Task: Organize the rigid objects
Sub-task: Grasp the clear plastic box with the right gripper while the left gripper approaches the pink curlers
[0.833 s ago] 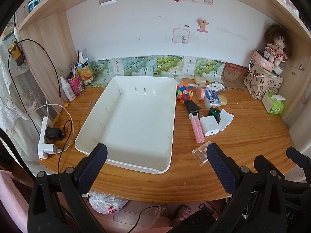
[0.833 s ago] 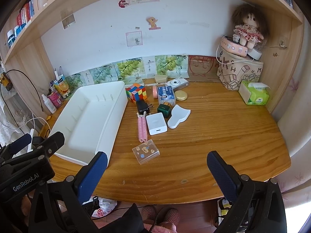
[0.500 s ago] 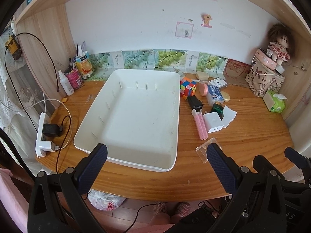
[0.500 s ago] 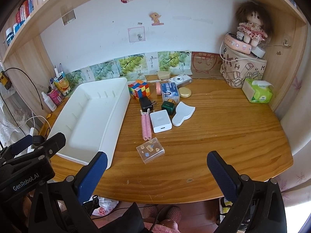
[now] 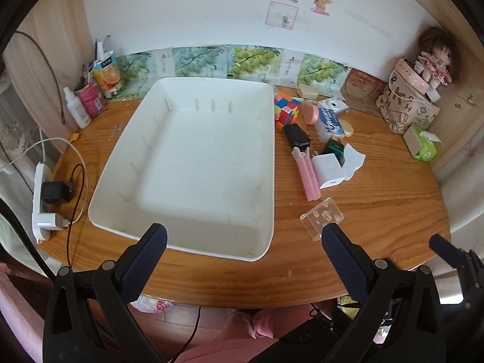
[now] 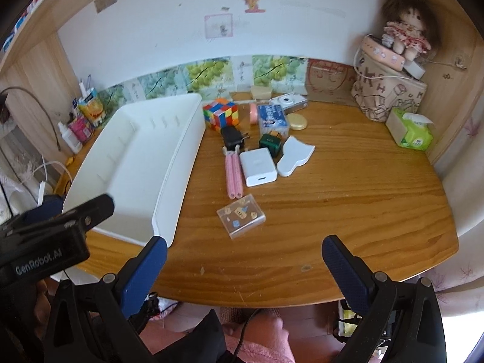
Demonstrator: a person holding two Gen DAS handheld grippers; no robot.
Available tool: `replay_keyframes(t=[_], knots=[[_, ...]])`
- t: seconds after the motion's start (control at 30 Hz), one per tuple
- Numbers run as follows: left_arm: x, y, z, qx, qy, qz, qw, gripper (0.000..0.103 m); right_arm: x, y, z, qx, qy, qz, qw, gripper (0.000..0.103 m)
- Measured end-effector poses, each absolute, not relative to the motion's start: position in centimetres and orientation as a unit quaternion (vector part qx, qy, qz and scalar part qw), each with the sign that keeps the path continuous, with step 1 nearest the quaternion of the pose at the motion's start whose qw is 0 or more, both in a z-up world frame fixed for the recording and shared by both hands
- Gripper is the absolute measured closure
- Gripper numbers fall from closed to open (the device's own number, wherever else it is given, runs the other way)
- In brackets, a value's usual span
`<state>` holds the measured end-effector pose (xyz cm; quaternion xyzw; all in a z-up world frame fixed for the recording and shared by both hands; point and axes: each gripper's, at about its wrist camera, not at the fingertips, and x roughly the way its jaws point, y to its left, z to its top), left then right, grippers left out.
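An empty white tray lies on the left half of the wooden desk. Right of it lie a colour cube, a black plug, a pink pair of tubes, a white charger, a green block, a white flat piece, a blue-labelled box, a small camera and a clear case. My left gripper is open over the tray's near edge. My right gripper is open, just short of the clear case. Both are empty.
Bottles and tubes stand at the back left. A power strip with cables lies at the left edge. A patterned bag with a doll and a green tissue pack stand at the back right. A shelf runs overhead.
Both grippers have moved forward and lower toward the desk; the tray and the objects look larger. Nothing on the desk has moved.
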<state>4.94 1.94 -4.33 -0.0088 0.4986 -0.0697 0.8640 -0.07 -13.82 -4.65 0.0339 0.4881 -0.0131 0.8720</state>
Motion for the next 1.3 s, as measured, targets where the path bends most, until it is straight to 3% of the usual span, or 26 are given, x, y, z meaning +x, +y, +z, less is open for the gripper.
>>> replay_keyframes(t=[0.53,0.83,1.07,1.23,1.3], knots=[[10.5,-1.7,-5.4,-0.041,0.561,-0.073,0.824,0.001,4.4,-15.9,-8.3,-0.055,0.497,0.102,0.860,0.005],[15.4,-5.7,-6.7,-0.058,0.641,-0.069,0.762,0.001,6.3,-17.5,-12.5,-0.079,0.480,0.199,0.851,0.005],[18.3,-8.9,-8.1,-0.055,0.680,-0.058,0.729,0.002,7.0,-17.4,-16.4,-0.094,0.497,0.224,0.833,0.012],[20.3,-11.4,-9.9,-0.034,0.709,-0.054,0.702,0.008,7.7,-17.7,-18.0,-0.082,0.511,0.237,0.822,0.016],[20.7,-12.0,-11.0,-0.027,0.722,-0.049,0.690,0.015,7.9,-17.7,-18.5,-0.086,0.514,0.242,0.818,0.017]])
